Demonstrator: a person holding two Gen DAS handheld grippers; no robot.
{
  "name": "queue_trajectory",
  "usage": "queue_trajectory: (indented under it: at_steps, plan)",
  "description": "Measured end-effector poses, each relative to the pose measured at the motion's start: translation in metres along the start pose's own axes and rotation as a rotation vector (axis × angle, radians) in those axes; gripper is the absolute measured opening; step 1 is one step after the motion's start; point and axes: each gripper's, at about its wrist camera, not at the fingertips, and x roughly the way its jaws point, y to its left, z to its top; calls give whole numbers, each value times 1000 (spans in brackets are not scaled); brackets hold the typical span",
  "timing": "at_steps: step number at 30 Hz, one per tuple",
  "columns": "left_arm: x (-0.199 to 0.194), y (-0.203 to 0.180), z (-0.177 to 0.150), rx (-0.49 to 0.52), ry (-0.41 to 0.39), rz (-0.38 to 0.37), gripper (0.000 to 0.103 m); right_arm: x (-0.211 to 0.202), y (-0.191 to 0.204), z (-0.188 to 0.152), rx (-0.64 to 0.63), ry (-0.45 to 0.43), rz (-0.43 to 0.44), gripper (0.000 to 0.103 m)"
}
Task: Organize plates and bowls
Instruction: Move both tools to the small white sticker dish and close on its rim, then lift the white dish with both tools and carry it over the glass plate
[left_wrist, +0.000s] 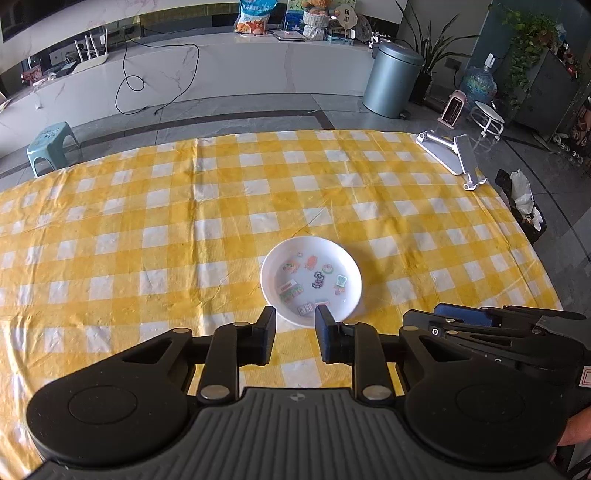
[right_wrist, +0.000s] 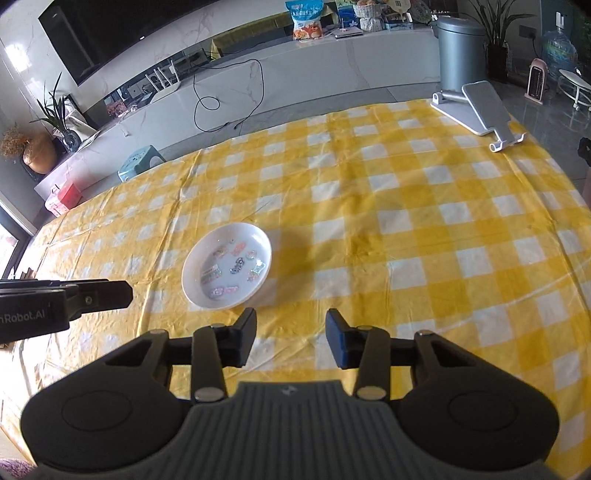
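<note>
A white shallow bowl (left_wrist: 311, 280) with small colourful pictures inside sits on the yellow checked tablecloth (left_wrist: 147, 229), near its front middle. My left gripper (left_wrist: 294, 325) is open and empty, its fingertips just short of the bowl's near rim. In the right wrist view the same bowl (right_wrist: 227, 271) lies ahead and to the left. My right gripper (right_wrist: 291, 330) is open and empty, just to the right of the bowl's near edge, apart from it. The right gripper's side shows at the left wrist view's right edge (left_wrist: 491, 325), and the left gripper at the right wrist view's left edge (right_wrist: 66, 299).
A white folding stand (right_wrist: 476, 110) lies at the table's far right corner. Beyond the table are a grey bin (left_wrist: 391, 79), a blue stool (left_wrist: 50, 147), a low white counter (left_wrist: 221, 70) and a dark bag (left_wrist: 521, 203) by the right edge.
</note>
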Motion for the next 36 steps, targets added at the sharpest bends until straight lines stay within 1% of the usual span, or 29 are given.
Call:
queue_trajectory:
  at_steps: [1, 5, 8, 13, 14, 15, 18, 19, 21, 23, 26, 31, 36]
  plan:
    - [7, 3, 2, -1, 8, -3, 25, 7, 1, 4, 4, 9, 0, 36]
    - [31, 15, 8, -18, 27, -8, 24, 28, 5, 16, 17, 33, -8, 34]
    - [45, 24, 11, -47, 37, -25, 24, 42, 6, 22, 29, 45, 1, 33]
    - [60, 37, 11, -85, 46, -14, 24, 61, 8, 31, 40, 64, 3, 33]
    - [61, 39, 11, -92, 45, -16, 22, 63, 9, 32, 41, 66, 2, 33]
    - [62, 41, 10, -97, 45, -23, 21, 67, 9, 34, 44, 69, 2, 32]
    - [65, 45, 9, -105, 46, -33, 17, 72, 8, 35, 55, 72, -4, 23]
    - [66, 47, 8, -110, 46, -31, 12, 72, 8, 35, 58, 67, -7, 22]
    - [67, 49, 7, -132, 42, -43, 10, 73, 8, 35, 63, 69, -2, 14]
    - [67, 49, 7, -151, 42, -60, 5, 74, 8, 34, 78, 75, 14, 12]
    - [67, 45, 6, -150, 45, -55, 3, 75, 8, 32, 97, 83, 26, 3]
    - [55, 38, 2, -133, 40, -50, 3, 63, 14, 28, 82, 70, 17, 3]
    - [27, 25, 1, -108, 21, -48, 3, 35, 19, 22, 57, 37, 12, 3]
